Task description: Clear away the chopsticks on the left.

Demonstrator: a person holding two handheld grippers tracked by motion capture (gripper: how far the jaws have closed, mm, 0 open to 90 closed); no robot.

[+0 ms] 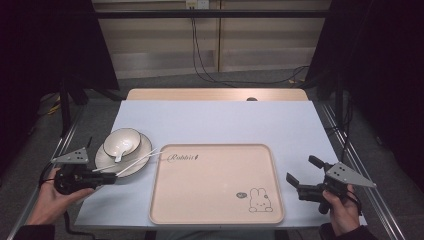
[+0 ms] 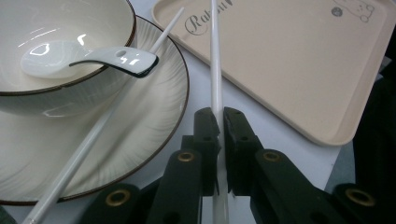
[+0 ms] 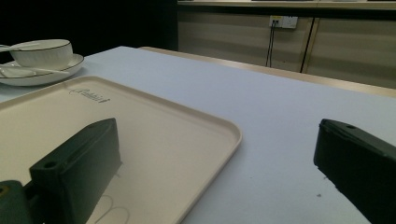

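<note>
High view: right gripper (image 1: 300, 179) (jaws apart) hovers beside tray (image 1: 215, 217) edge.

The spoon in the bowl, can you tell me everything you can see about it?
The spoon is a short, glossy white soup spoon that looks like ceramic, with bright glints of light on it. Its scoop end lies inside the bowl, and its handle leans out over the bowl's dark-edged rim, with the tip hanging above the plate. There is a small hole near the end of the handle. It touches the bowl alone; no gripper is on it.
</note>
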